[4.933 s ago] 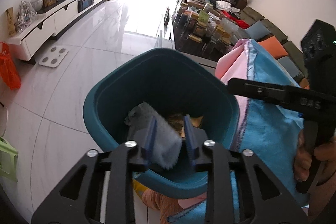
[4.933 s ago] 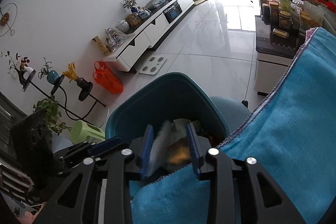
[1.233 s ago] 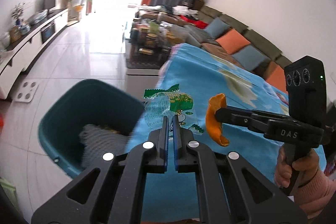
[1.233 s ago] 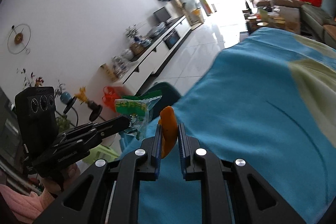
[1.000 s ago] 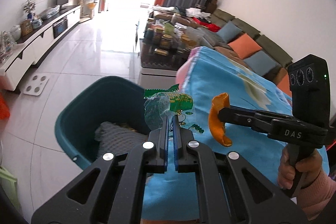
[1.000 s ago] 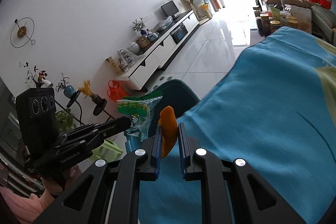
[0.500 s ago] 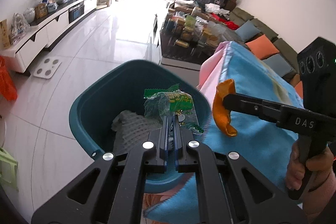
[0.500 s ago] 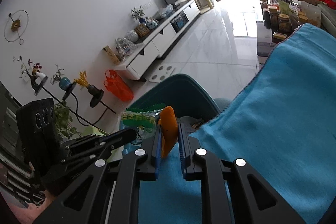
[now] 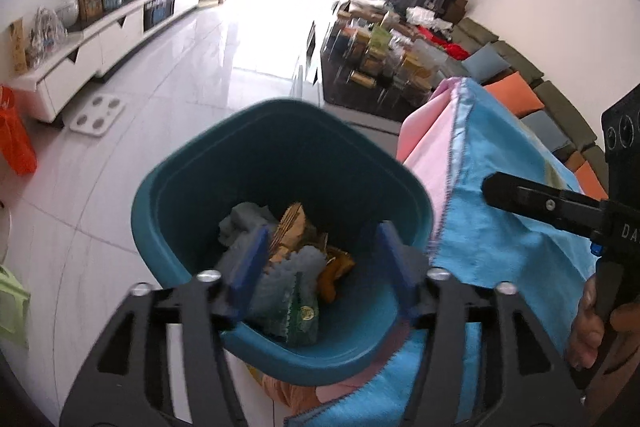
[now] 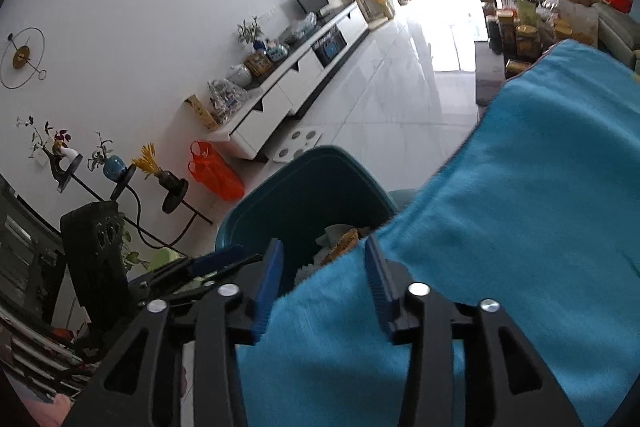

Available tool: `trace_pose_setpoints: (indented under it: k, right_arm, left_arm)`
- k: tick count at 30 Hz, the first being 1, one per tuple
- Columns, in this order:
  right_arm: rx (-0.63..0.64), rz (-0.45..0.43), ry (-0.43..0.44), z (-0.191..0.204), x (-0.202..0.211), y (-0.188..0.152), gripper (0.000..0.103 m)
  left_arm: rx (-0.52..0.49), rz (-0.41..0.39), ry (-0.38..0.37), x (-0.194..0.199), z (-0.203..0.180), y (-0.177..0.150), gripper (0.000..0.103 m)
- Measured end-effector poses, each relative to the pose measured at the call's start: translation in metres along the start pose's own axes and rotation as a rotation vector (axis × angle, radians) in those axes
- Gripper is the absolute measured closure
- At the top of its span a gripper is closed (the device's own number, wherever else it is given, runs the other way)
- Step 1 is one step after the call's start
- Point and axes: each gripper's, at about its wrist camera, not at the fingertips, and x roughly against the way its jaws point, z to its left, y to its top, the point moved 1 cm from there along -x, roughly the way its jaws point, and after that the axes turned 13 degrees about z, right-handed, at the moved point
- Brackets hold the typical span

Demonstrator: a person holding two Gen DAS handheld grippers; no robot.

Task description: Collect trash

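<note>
A teal trash bin (image 9: 180, 195) stands on the floor beside the table's blue cloth (image 9: 508, 227). My left gripper (image 9: 320, 263) is open and empty right above the bin. Inside lie the green snack wrapper (image 9: 300, 315), the orange peel (image 9: 332, 273), grey tissue (image 9: 244, 223) and brown scraps. In the right wrist view my right gripper (image 10: 322, 275) is open and empty over the cloth edge (image 10: 500, 227), with the bin (image 10: 280, 195) just ahead. The left gripper (image 10: 216, 261) shows at its lower left.
A white TV cabinet (image 9: 100, 43) runs along the left wall, with a white scale (image 9: 96, 115) and an orange bag (image 9: 16, 143) on the tiled floor. A cluttered coffee table (image 9: 380, 67) and a sofa (image 9: 520, 83) stand beyond the bin.
Both grippers opened over the bin. The green wrapper and the orange peel dropped from them into the bin. Both moved closer above the bin.
</note>
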Motion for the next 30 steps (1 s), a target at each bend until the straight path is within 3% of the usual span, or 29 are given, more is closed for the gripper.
trace_pose_setpoints:
  k: [5, 8, 10, 13, 18, 22, 30]
  right_arm:
    - [0.036, -0.104, -0.058, -0.004, 0.046, -0.026, 0.030]
    - [0.045, -0.178, -0.127, -0.010, 0.075, -0.046, 0.012]
    - [0.041, -0.237, -0.199, -0.012, 0.093, -0.059, 0.007]
    - [0.029, -0.327, -0.302, -0.018, 0.121, -0.085, 0.007]
    - [-0.019, -0.405, -0.446, -0.035, 0.152, -0.119, 0.007]
    - [-0.074, -0.465, -0.499, -0.048, 0.172, -0.145, 0.007]
    - [-0.175, -0.581, -0.588, -0.069, 0.204, -0.184, 0.007]
  left_arm:
    - [-0.069, -0.096, -0.010, 0.025, -0.029, -0.011, 0.005]
    - [-0.116, -0.139, -0.014, 0.037, -0.052, -0.019, 0.005]
    - [-0.141, -0.164, -0.012, 0.042, -0.070, -0.024, 0.005]
    - [-0.180, -0.197, -0.014, 0.047, -0.099, -0.028, 0.005]
    - [-0.243, -0.249, -0.022, 0.050, -0.148, -0.033, 0.005]
    - [-0.280, -0.277, -0.049, 0.049, -0.182, -0.036, 0.005]
    - [-0.386, -0.362, -0.030, 0.051, -0.236, -0.050, 0.005]
